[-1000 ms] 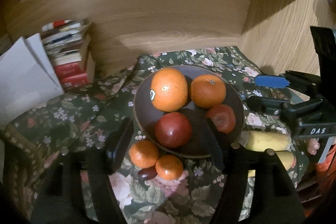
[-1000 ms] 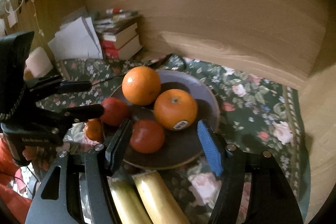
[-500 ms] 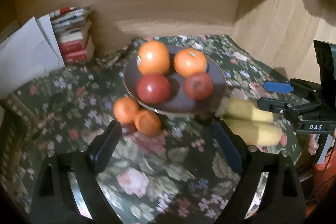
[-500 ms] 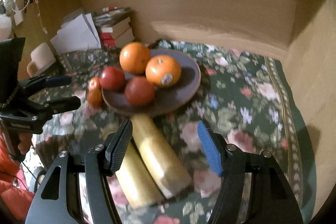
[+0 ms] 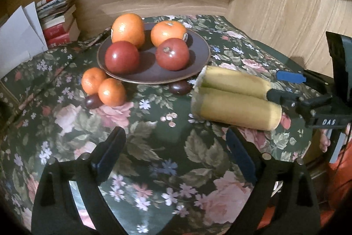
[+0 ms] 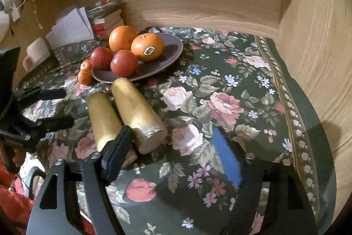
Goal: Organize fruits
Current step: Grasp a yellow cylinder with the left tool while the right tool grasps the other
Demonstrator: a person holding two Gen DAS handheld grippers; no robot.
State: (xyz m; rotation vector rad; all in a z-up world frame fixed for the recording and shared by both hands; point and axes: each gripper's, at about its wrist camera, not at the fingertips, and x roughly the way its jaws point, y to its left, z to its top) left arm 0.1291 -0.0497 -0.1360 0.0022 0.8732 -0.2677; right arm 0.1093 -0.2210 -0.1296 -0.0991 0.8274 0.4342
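Observation:
A brown plate [image 5: 199, 58] [image 6: 172, 46] on the floral cloth holds two oranges [image 5: 127, 29] [image 5: 168, 32] and two red apples [image 5: 122, 57] [image 5: 172, 54]. Two small tangerines [image 5: 93, 80] [image 5: 111, 91] and a dark fruit [image 5: 93, 101] lie left of the plate; another dark fruit [image 5: 180, 87] lies at its front rim. Two yellow banana pieces [image 5: 235, 110] [image 6: 137, 111] lie side by side to the right. My left gripper [image 5: 176, 160] is open and empty, low over the cloth. My right gripper [image 6: 173, 158] is open and empty beside the banana ends; it also shows in the left wrist view [image 5: 283, 87].
A stack of books [image 5: 59, 21] and white papers [image 5: 19, 39] stand at the back left. Wooden walls [image 6: 319, 36] close the back and right sides. The cloth's bordered edge [image 6: 292, 124] runs along the right.
Both grippers have drawn back from the plate toward the table's front. The fruit on the plate and the bananas have stayed in place.

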